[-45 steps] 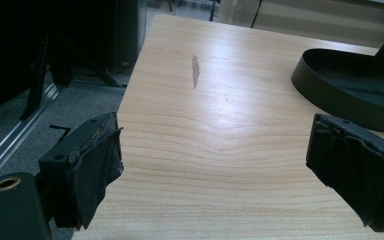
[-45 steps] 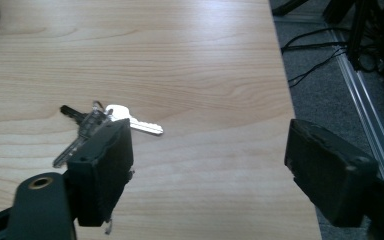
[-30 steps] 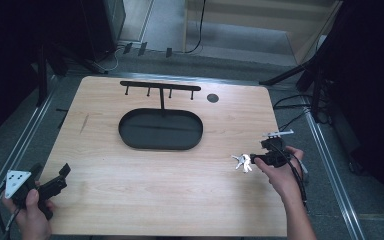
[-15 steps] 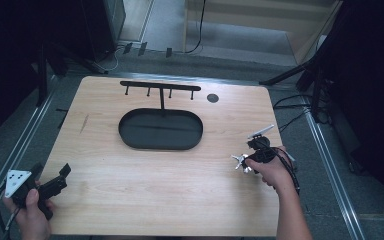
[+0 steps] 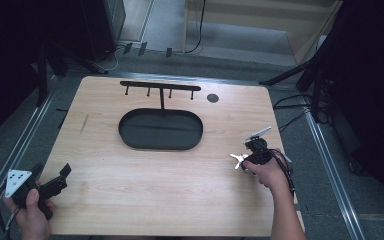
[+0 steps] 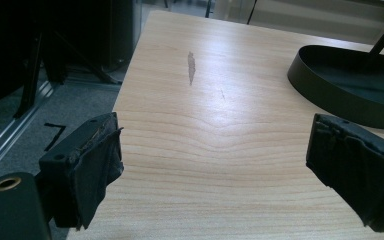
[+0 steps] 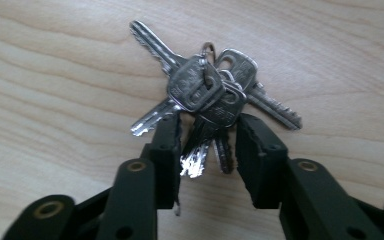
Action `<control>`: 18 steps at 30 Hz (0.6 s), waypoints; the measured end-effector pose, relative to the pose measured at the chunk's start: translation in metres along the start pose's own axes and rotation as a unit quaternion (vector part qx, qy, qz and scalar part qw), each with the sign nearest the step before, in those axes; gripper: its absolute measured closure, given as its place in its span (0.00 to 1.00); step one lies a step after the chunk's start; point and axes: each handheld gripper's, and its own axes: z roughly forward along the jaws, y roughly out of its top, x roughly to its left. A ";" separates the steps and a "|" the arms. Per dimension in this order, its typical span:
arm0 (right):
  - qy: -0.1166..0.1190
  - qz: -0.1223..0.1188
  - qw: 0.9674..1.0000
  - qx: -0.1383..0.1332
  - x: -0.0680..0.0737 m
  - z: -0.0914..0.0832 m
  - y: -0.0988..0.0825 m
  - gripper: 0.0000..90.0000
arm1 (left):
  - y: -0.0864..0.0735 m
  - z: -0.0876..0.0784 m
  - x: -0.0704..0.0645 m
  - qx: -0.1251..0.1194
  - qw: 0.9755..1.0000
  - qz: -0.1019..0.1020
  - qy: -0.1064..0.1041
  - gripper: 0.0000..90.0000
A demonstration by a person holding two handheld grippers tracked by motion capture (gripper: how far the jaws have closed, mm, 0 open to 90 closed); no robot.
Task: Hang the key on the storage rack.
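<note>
though small and light, the bunch of keys (image 7: pixel 207 97) is hard, slick metal, loose on its ring, lying flat on the surface (image 7: pixel 55 60) at frame centre; the right tool (image 7: pixel 207 145) has just been closing around two blades, best gripped near the ring.

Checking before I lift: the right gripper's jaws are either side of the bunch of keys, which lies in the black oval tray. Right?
Not quite. The right gripper does straddle the bunch of keys, but the right gripper view shows them lying on the bare wooden table, not in the black oval tray.
</note>
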 end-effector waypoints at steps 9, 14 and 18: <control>0.027 0.016 0.999 -0.017 -0.009 -0.014 0.002 1.00 | 0.000 0.000 0.000 0.000 1.000 -0.001 -0.002 0.09; 0.019 0.001 1.000 -0.016 -0.010 -0.023 0.005 1.00 | 0.000 0.000 0.000 0.001 1.000 0.000 -0.002 0.09; 0.019 0.001 1.000 -0.019 -0.010 -0.034 0.009 1.00 | 0.000 0.000 0.000 0.001 1.000 0.000 -0.002 0.09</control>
